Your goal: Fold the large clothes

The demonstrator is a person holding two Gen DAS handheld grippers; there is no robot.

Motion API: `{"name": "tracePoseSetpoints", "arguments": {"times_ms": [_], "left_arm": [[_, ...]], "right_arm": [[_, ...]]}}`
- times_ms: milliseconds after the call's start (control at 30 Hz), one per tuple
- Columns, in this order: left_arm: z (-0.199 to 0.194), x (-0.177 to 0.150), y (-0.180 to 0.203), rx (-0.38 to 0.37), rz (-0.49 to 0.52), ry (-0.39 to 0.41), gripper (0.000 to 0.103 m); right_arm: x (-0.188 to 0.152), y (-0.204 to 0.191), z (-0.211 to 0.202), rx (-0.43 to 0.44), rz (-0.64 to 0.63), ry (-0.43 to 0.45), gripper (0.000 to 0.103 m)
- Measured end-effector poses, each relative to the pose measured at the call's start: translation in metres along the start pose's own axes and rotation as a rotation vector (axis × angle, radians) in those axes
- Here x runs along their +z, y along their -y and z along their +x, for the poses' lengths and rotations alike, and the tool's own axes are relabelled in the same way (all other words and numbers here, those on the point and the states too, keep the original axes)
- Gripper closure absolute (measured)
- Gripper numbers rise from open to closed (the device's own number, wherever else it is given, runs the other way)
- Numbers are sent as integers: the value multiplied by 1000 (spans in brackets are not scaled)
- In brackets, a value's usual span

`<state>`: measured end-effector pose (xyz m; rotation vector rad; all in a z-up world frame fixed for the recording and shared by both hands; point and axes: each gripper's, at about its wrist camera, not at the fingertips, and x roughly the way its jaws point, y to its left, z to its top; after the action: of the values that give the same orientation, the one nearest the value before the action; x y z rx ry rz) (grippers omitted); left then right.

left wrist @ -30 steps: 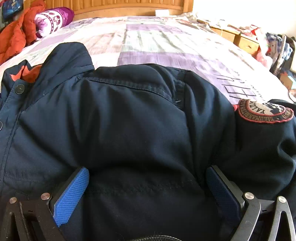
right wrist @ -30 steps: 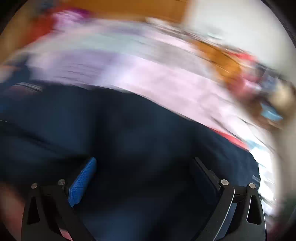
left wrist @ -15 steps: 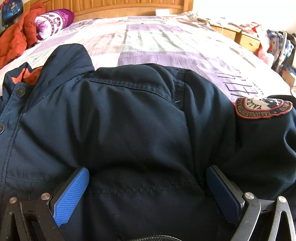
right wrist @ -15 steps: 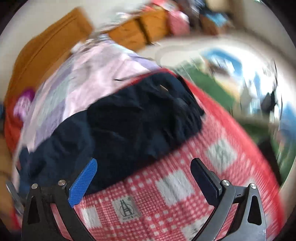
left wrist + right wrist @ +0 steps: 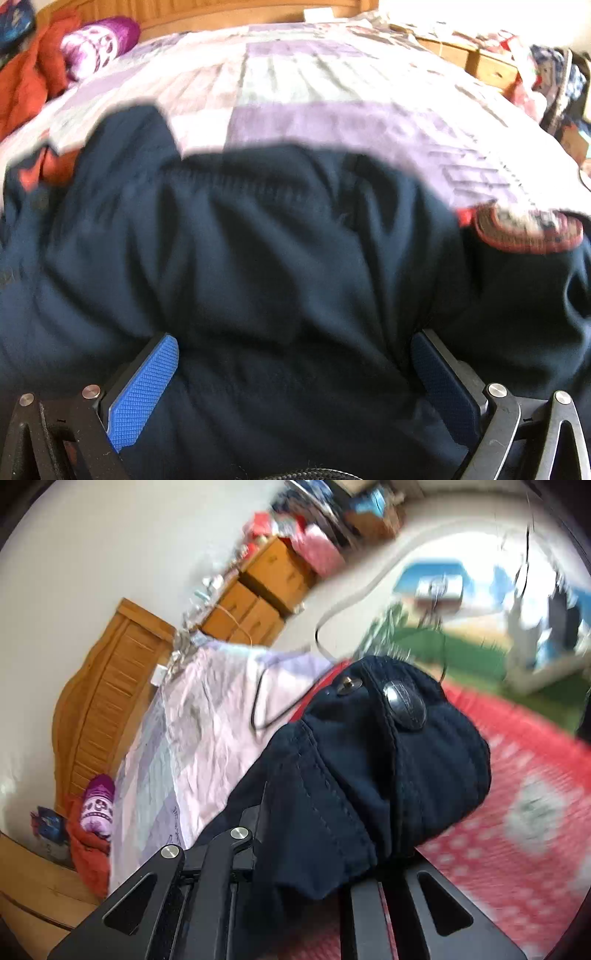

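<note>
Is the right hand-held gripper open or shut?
Shut: the right hand-held gripper has just closed, its jaws pinching a bunched part of the navy jacket.

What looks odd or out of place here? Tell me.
Little stands out. The navy jacket lies rumpled across the bed, one end bunched in the right gripper, whose fingers have just closed on it. A black cable trails over the bedspread.

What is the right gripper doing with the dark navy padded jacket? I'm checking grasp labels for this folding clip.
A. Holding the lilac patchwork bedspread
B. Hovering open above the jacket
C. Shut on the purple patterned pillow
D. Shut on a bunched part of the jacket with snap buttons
D: in the right wrist view the right gripper has just closed on a bunched fold of the dark navy padded jacket, its snap buttons showing above the jaws.
</note>
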<state>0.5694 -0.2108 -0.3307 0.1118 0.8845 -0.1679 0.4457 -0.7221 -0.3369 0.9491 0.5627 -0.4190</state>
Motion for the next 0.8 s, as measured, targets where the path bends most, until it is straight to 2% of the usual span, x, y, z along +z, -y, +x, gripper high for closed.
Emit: {"name": "tracePoseSetpoints", "arguments": {"times_ms": [67,133,167,267,300,367,433,500,567,600,667,700,733,767,800], "left_arm": [[-2,16,10,62,51,41,0],[26,37,16,87,43,-62,0],[34,44,17,91,34,-83,0],[60,61,29,164,90,-78,0],[67,63,30,173,97,-93,0],[77,65,32,178,107,-75,0],[82,70,31,172,111,-86,0],[81,73,25,146,73,-112,0],[69,77,15,109,-16,-145,0],[55,74,11,113,-48,-118,0],[23,66,7,194,-38,-2,0],[16,61,7,240,-13,38,0],[22,52,11,289,44,44,0],[47,45,14,307,89,-69,0],[59,45,13,299,81,-116,0]], "right_arm": [[-6,11,-22,-5,-12,2,91],[-18,21,-45,-21,-48,-1,91],[-27,25,-55,-31,-60,-1,91],[-59,48,-79,-63,-26,-18,91],[-66,56,-86,-68,-9,-22,91],[-83,63,-100,-70,36,-13,91],[-94,60,-119,-64,58,27,91],[-98,45,-138,-78,9,73,91],[-96,28,-151,-90,-61,101,91],[-91,19,-157,-88,-98,111,91],[-83,2,-165,-80,-183,124,91],[-80,-8,-168,-78,-228,132,91],[-77,-23,-172,-73,-279,147,91],[-76,-34,-176,-65,-312,158,91],[-76,-46,-180,-50,-340,166,91]]}}
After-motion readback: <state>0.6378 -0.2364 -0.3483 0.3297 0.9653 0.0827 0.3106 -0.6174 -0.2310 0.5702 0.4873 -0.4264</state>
